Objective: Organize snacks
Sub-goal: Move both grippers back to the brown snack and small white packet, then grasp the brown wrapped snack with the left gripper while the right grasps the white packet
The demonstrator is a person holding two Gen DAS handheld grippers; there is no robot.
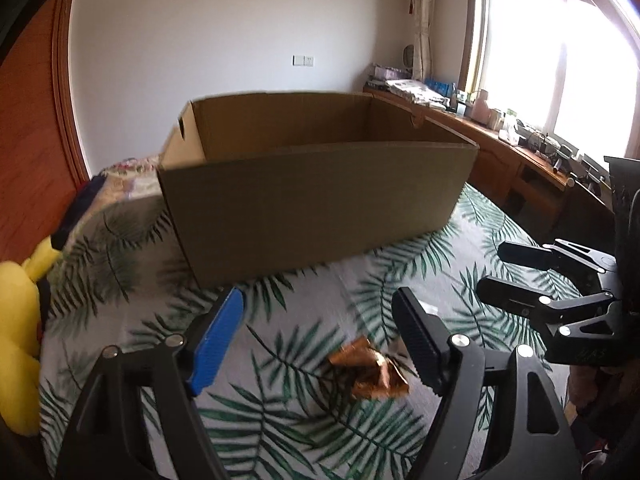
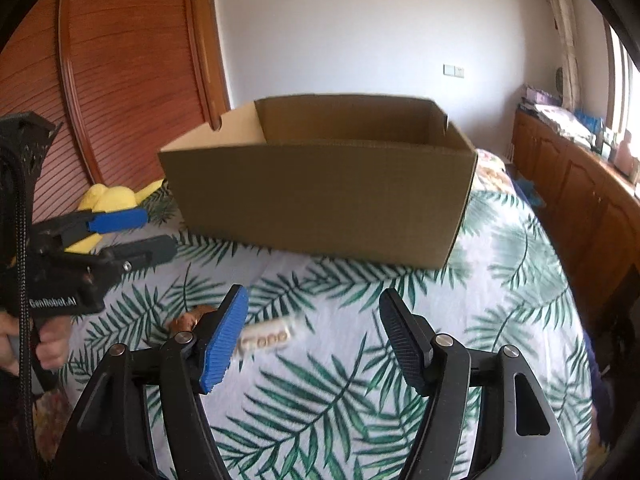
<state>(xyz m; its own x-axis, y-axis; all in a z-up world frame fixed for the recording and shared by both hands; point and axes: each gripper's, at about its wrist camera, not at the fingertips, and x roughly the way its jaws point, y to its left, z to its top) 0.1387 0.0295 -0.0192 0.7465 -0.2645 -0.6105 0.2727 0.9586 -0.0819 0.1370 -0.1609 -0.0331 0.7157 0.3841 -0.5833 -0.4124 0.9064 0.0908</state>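
Cardboard box (image 1: pixel 312 196): long axis left-right | both grippers (image 1: pixel 320 340) (image 2: pixel 314 340): agape, empty

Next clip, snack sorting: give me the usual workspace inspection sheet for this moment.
Surface: bed cover with a green leaf print, lit by daylight.
Job's things: open cardboard box, inside not visible; copper wrapper lying ahead of the left gripper; pale snack pack ahead of the right gripper, blurred.
Clutter: yellow plush toy beside the box.
Grippers: both open, nothing between the fingers, neither touching a snack.
Cables: black cord running down by the left gripper's handle.
Surroundings: wooden wardrobe, white wall, window, sideboard crowded with small items.
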